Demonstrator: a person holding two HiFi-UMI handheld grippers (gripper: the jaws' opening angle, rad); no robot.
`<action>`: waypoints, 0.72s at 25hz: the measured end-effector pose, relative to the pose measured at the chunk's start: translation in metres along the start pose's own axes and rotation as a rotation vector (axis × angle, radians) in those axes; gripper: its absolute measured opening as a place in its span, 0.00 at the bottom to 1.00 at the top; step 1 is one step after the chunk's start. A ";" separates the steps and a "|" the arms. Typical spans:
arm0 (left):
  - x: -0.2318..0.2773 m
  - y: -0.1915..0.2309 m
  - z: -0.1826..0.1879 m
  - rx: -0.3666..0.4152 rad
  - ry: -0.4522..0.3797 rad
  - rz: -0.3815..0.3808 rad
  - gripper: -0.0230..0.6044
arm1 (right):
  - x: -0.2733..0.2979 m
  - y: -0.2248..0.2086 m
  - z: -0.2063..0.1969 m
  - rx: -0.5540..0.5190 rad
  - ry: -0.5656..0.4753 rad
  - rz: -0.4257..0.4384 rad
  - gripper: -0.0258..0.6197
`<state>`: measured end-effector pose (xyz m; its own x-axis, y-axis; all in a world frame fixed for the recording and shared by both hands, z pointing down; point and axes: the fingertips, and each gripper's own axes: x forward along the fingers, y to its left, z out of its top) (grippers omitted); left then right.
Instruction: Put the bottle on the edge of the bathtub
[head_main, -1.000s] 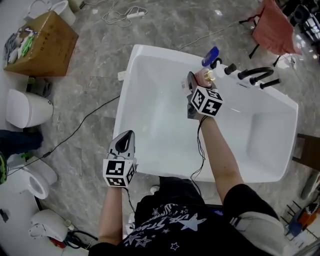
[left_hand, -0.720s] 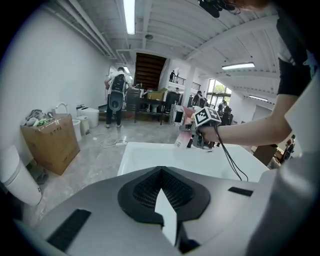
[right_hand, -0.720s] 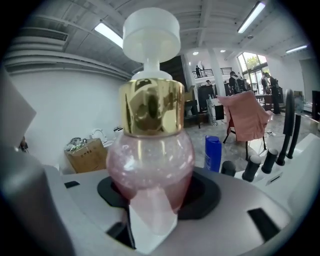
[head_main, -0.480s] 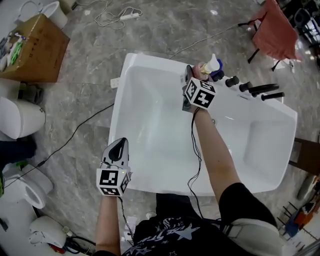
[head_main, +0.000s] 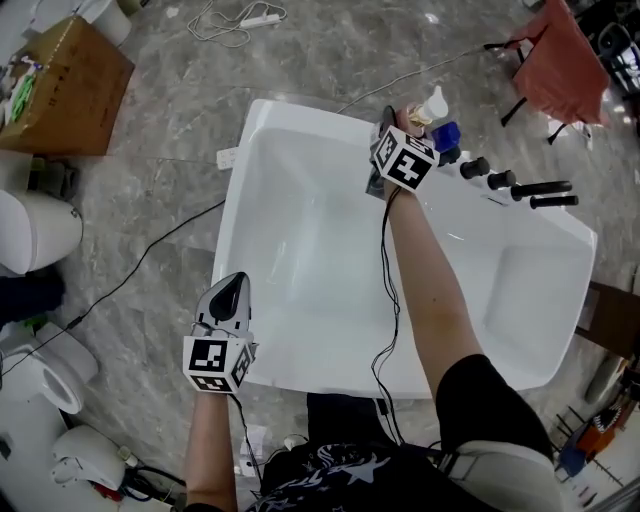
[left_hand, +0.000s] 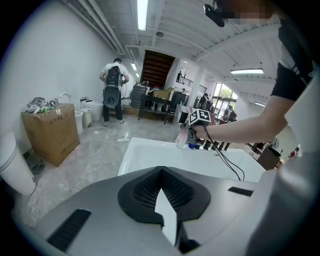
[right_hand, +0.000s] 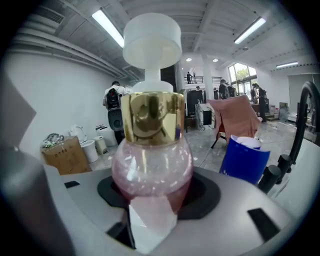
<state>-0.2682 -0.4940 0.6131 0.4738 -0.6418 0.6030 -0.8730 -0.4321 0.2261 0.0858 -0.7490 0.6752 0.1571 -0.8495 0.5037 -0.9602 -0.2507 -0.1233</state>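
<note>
Left tool (head_main: 236, 285): jaws together, nothing between them. It hangs over the near-left rim of the bathtub (head_main: 310, 112), pointing across the tub toward the far side. It is well apart from the bottle and plays no part in the placement as things stand.

Right tool (head_main: 402, 125): clenched on the bottle (right_hand: 151, 165), gripping the pink glass body low down. The gold collar and white pump cap stand clear above the jaws. The bottle's long axis is upright, roughly square to the jaw line, with no visible tilt in the right gripper view.

Bottle position: at the far rim of the tub, directly ahead of the right tool and in its grip. From the left gripper view its base looks level with or just above the rim. I can't tell whether it touches yet.

Relation that matters: the rim sits straight below the bottle, so the remaining move looks like a short drop along the bottle's own axis, then release. The right hand is the only one in reach.

Just right of the held bottle is a blue bottle (head_main: 447, 134), already standing on the rim. Beyond it are the black faucet knobs (head_main: 474, 166). My read is the free landing spot is on the left side of the blue bottle. Main risk is clipping it when the jaws spread, so keep the tool on the tub side and back out toward the person.
</note>
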 end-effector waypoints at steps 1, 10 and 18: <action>-0.001 0.002 -0.002 0.000 0.004 0.003 0.06 | 0.004 0.000 -0.001 -0.001 -0.003 -0.009 0.39; 0.003 0.008 -0.017 -0.046 0.020 0.036 0.06 | 0.019 0.006 -0.007 -0.071 -0.019 -0.038 0.39; 0.004 0.005 -0.022 -0.049 0.022 0.041 0.06 | 0.017 0.011 -0.008 -0.100 -0.050 -0.052 0.40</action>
<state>-0.2735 -0.4842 0.6336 0.4356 -0.6439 0.6290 -0.8964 -0.3742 0.2377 0.0761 -0.7628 0.6896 0.2167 -0.8593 0.4632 -0.9681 -0.2501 -0.0111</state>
